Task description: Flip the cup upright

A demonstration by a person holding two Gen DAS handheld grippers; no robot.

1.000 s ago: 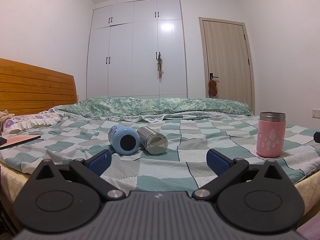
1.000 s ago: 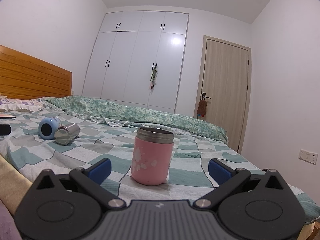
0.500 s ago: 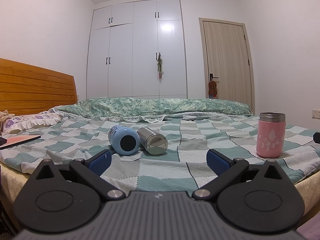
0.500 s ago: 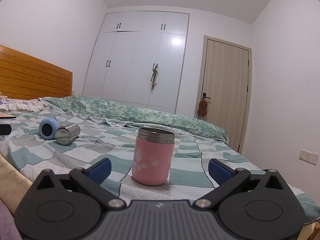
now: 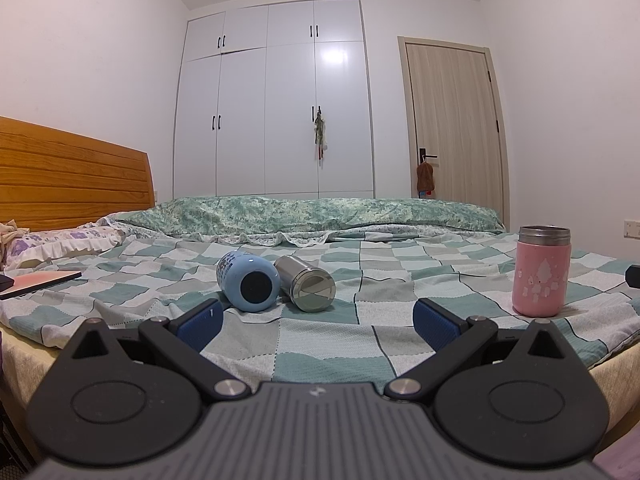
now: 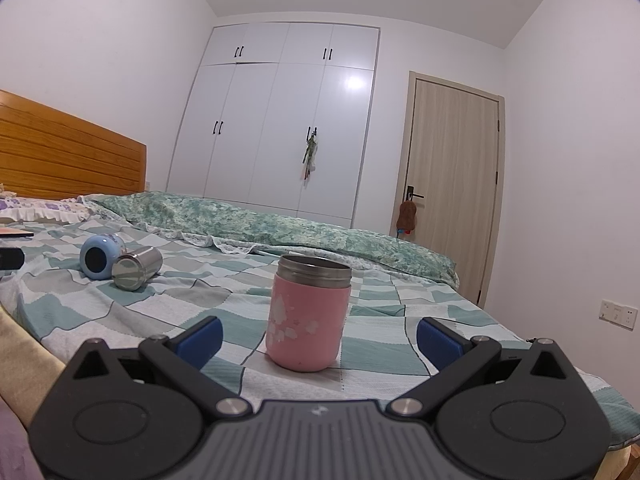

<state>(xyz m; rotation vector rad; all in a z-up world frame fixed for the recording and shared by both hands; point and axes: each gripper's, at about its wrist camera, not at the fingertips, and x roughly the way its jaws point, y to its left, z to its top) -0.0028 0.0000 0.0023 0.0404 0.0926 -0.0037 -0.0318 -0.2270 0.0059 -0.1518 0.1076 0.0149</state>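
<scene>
Cups on the bed (image 5: pixel 320 344): the blue cup (image 5: pixel 248 282) and steel cup (image 5: pixel 310 289) lie touching, as half a second ago; the pink cup (image 6: pixel 307 317) stands. Nothing has shifted, so flipping has not begun. Our left gripper (image 5: pixel 316 318) and right gripper (image 6: pixel 318 336) hang apart, empty.
</scene>
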